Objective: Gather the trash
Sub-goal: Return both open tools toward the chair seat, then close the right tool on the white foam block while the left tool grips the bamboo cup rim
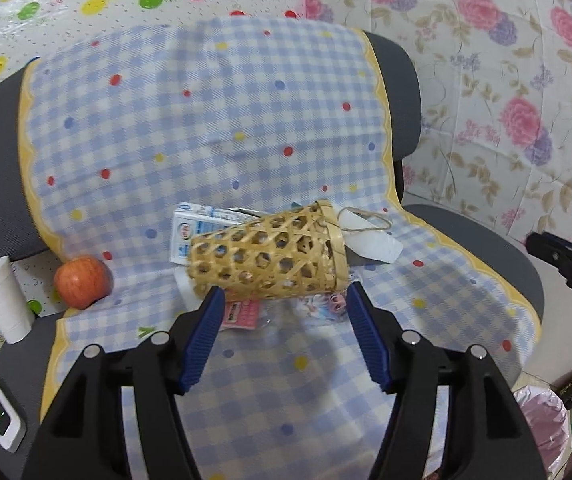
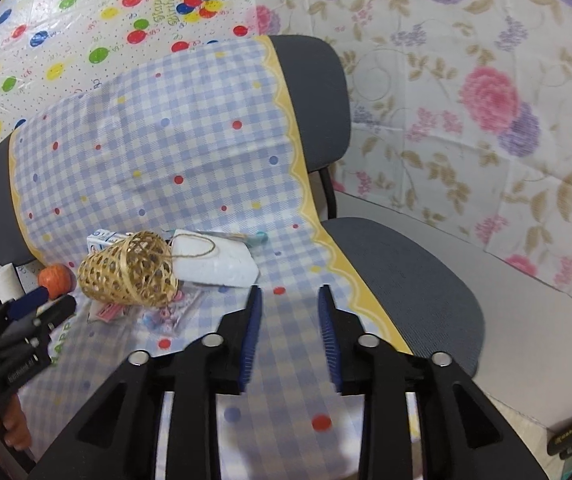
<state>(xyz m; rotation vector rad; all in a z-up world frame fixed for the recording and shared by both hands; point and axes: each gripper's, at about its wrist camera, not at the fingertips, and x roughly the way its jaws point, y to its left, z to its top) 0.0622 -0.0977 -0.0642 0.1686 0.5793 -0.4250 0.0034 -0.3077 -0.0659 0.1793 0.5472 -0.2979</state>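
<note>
Scene: a grey chair [image 1: 402, 80] draped with a blue-checked cloth [image 1: 205, 112]; the litter is heaped at the crease where seat meets backrest.

Left gripper [image 1: 281, 300]: jaws apart, nothing between the pads. It is aimed down at the woven bamboo basket [image 1: 269, 254], which lies on its side just beyond the fingertips at 12 o'clock. Whether the left finger tip touches the weave cannot be told. The wide spread is judged to suit the basket's girth, or to straddle the wrappers beneath it.

Right gripper [image 2: 290, 292]: jaws apart, less widely, empty, over bare cloth. The pile sits at its 10 o'clock, near but not touching. It is judged to be held off to leave room for the other tool.

Trash, as seen:
- milk carton [image 1: 193, 232], white and blue, flattened-looking, wedged behind the basket at its 10 o'clock.
- white foam-like block [image 2: 213, 260], at the basket's mouth, with the basket's twine loop [image 2: 195, 248] draped over it.
- pink wrapper [image 1: 239, 314] and a clear printed film [image 2: 165, 312], flat on the cloth, partly under the basket.

Not judged trash: apple [image 1: 81, 282] at the basket's 9 o'clock, off the cloth's edge; paper roll [image 1: 3, 298] farther out.

A pink bag [image 1: 542, 424] at 4 o'clock in the left view is presumed to be the receptacle. The thin films are expected to resist pinching.
</note>
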